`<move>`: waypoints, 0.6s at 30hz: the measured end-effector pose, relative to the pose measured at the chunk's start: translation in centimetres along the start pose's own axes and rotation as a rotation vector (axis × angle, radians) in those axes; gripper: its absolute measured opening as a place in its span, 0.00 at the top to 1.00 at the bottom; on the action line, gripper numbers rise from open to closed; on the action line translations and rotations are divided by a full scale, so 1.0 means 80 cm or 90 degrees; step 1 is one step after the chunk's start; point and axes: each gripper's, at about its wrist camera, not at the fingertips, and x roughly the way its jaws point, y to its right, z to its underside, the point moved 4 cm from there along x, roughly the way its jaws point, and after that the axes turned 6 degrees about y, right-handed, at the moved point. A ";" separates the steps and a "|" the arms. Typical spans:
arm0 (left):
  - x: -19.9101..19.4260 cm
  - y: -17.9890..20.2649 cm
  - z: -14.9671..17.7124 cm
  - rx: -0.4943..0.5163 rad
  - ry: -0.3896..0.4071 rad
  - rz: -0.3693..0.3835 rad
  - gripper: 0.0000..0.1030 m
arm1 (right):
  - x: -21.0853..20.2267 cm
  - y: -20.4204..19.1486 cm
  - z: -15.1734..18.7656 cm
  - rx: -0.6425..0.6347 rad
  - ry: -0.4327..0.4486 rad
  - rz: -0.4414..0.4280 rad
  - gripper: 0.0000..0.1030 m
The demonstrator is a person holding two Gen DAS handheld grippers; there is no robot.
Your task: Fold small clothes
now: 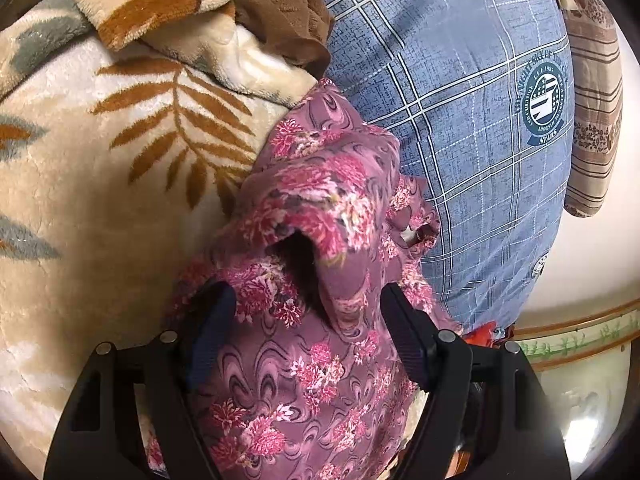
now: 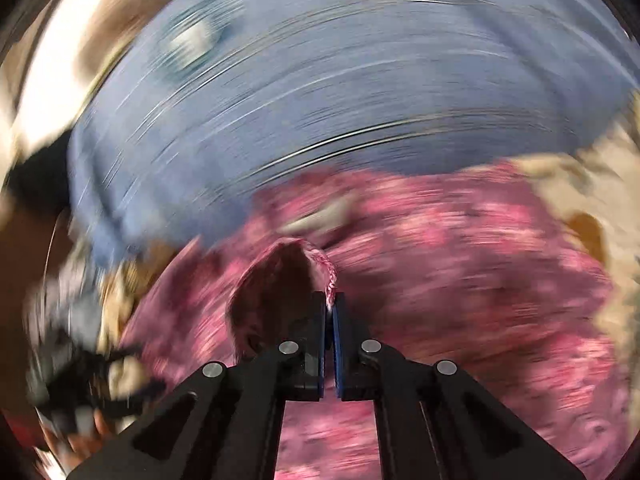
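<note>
Pinching the pink floral garment (image 2: 460,264) hem, my right gripper (image 2: 330,304) is clamped; my left gripper (image 1: 308,300) gapes around bunched cloth, leaf-patterned blanket (image 1: 100,168) left, blue plaid quilt (image 1: 460,80) upper right.

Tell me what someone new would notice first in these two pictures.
The pink floral garment stands out, bunched up the middle of the left view between the wide-apart fingers of the left gripper. Behind it lie a blue plaid sheet on the right and a cream leaf-print blanket on the left. In the blurred right view, the right gripper pinches an edge of the same garment.
</note>
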 end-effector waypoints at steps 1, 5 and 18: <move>0.000 0.000 0.000 0.000 0.001 0.000 0.28 | -0.003 0.038 -0.010 0.062 0.007 0.021 0.97; 0.001 -0.001 -0.001 -0.002 0.002 0.000 0.28 | -0.031 0.111 -0.011 0.242 0.040 -0.028 0.82; 0.003 0.006 -0.002 0.020 0.011 -0.002 0.28 | 0.050 -0.022 0.043 0.025 -0.085 -0.072 0.86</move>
